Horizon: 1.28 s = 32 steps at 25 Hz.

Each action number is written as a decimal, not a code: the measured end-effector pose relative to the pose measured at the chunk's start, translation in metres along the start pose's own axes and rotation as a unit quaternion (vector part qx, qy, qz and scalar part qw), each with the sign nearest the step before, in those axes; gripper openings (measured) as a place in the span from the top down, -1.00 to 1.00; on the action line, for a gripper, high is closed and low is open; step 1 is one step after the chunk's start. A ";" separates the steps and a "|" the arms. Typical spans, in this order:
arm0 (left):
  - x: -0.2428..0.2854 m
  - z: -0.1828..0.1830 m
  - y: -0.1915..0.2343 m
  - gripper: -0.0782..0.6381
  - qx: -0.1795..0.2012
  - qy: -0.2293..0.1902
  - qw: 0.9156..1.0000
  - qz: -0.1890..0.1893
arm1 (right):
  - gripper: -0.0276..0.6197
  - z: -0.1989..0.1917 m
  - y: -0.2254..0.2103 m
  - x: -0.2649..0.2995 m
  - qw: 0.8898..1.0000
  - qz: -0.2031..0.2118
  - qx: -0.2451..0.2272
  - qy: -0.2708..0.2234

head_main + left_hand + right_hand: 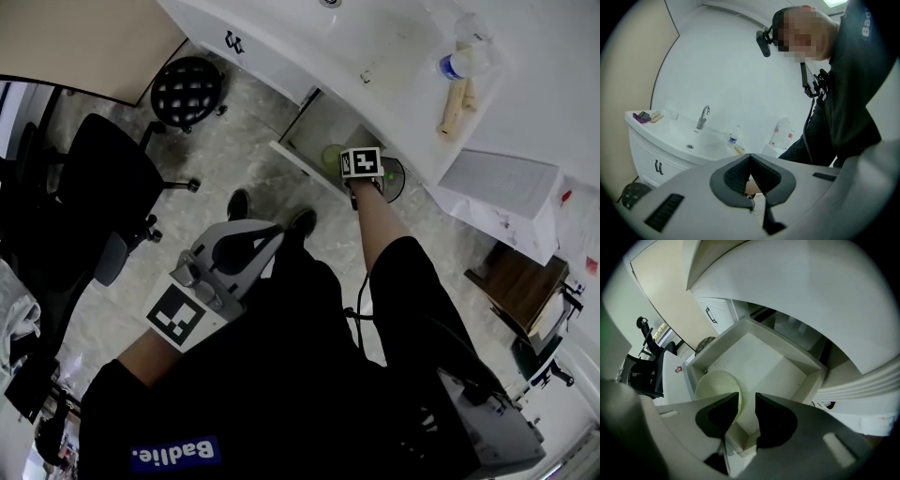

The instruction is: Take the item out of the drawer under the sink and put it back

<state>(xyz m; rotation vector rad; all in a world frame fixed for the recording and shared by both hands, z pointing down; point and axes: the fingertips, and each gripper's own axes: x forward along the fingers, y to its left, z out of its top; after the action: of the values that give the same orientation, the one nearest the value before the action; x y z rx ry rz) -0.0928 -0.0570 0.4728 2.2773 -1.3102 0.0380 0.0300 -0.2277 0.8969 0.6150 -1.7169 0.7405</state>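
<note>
Dark clothing (281,375) of the person fills the foreground. Beyond it stands the white sink cabinet (272,56), its drawer (787,341) open. The left gripper (750,157) is clenched on nothing, well away from the drawer. The right gripper (746,401) points down into the drawer, jaws spread and unclamped. The edge of the pale green round item (717,383), which lies in the drawer's corner, shows between them.

Two tongs (750,159) (746,401), one drawer (774,365), one pale dish (717,385), perhaps a bowl, one bottle (734,137), one stool (187,91)
</note>
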 end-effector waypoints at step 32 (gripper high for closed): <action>-0.017 0.054 -0.040 0.81 0.031 -0.044 0.997 -0.060 | 0.83 -0.003 0.038 -0.179 0.973 0.064 0.170 -0.146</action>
<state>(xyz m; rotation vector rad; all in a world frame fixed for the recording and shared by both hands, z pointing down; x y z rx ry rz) -0.0810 -0.0507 0.4042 2.4306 -1.2289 -0.0638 0.0493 -0.1944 0.7178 0.8883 -1.9273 1.0930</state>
